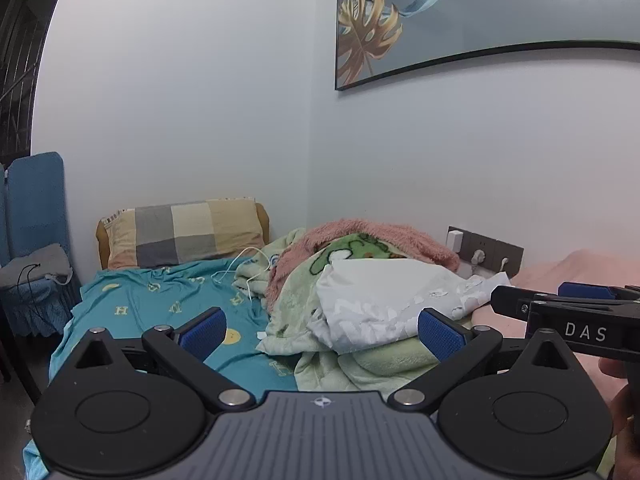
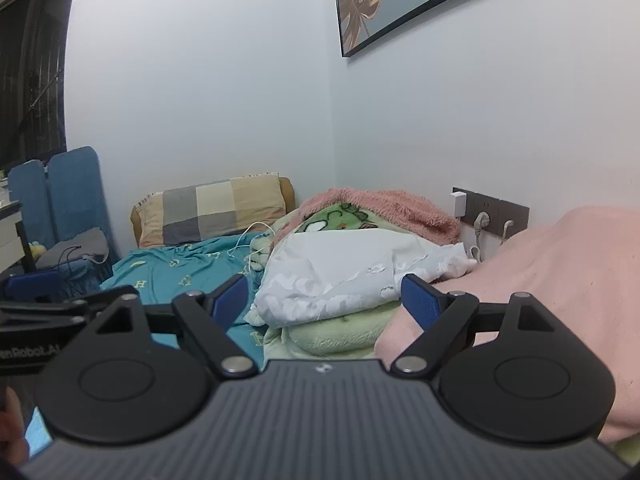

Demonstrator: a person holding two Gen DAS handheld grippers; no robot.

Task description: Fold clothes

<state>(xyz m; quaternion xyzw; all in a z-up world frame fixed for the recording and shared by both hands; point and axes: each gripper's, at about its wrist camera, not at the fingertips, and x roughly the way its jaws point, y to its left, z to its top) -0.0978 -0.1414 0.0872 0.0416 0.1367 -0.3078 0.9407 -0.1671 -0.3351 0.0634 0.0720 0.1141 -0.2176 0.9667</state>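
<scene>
A crumpled white garment (image 1: 384, 300) (image 2: 344, 276) with a lacy pattern lies on top of a heap of green and pink blankets on the bed. My left gripper (image 1: 320, 334) is open, held above the teal sheet in front of the heap, with nothing between its blue pads. My right gripper (image 2: 324, 300) is open too, its fingers framing the white garment from a short distance. In the left wrist view the right gripper (image 1: 568, 308) shows at the right edge. A pink cloth (image 2: 552, 280) lies to the right of the heap.
A teal sheet (image 1: 160, 304) covers the bed, with a checked pillow (image 1: 184, 232) at its head. A white cable (image 1: 248, 268) trails across the sheet. Wall sockets (image 1: 484, 250) with plugs sit behind the heap. A blue chair (image 1: 36, 216) stands at the left.
</scene>
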